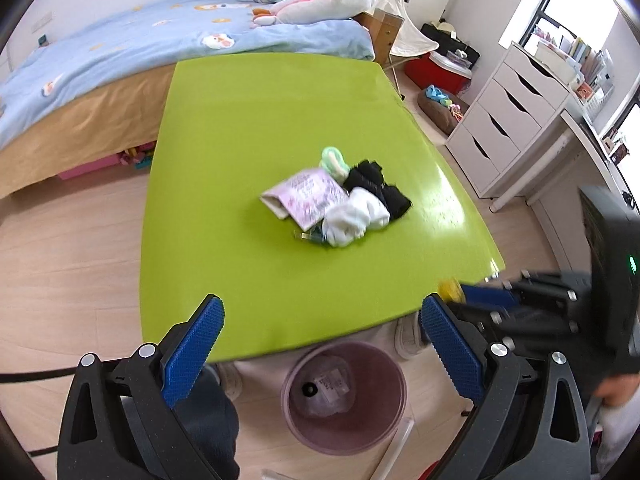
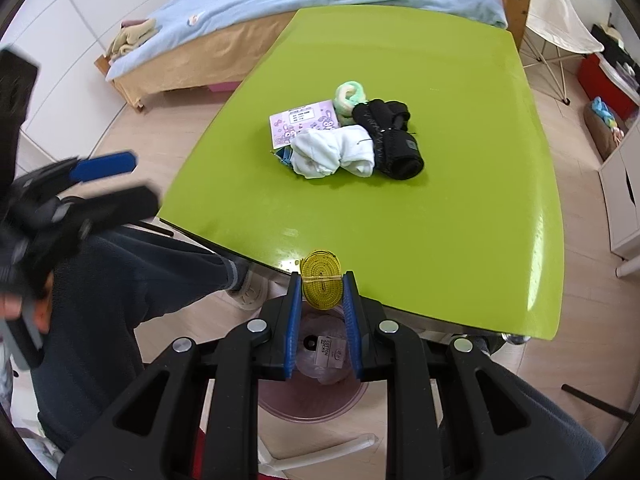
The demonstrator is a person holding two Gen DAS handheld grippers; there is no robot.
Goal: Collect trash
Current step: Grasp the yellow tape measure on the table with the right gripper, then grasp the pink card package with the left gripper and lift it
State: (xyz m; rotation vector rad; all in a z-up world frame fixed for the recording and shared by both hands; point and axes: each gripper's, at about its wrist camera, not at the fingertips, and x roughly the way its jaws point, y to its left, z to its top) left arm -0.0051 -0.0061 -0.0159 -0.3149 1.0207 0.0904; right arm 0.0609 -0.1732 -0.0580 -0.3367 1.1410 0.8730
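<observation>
My right gripper (image 2: 321,285) is shut on a yellow rolled tape measure (image 2: 321,278) and holds it at the near edge of the green table (image 2: 460,220), above a pink trash bin (image 2: 312,400). The bin (image 1: 344,396) holds a plastic wrapper and a sock label. My left gripper (image 1: 322,320) is open and empty, over the table's near edge above the bin. The right gripper (image 1: 472,294) with the yellow roll shows at the right of the left wrist view. A pile sits mid-table: white socks (image 2: 332,152), black socks (image 2: 394,140), a pink card (image 2: 302,122), a green-white roll (image 2: 350,96).
A bed with a blue cover (image 1: 120,48) stands behind the table. A white drawer unit (image 1: 508,120) and a red box (image 1: 436,68) are at the right. The person's legs and shoes (image 2: 248,288) are under the table beside the bin.
</observation>
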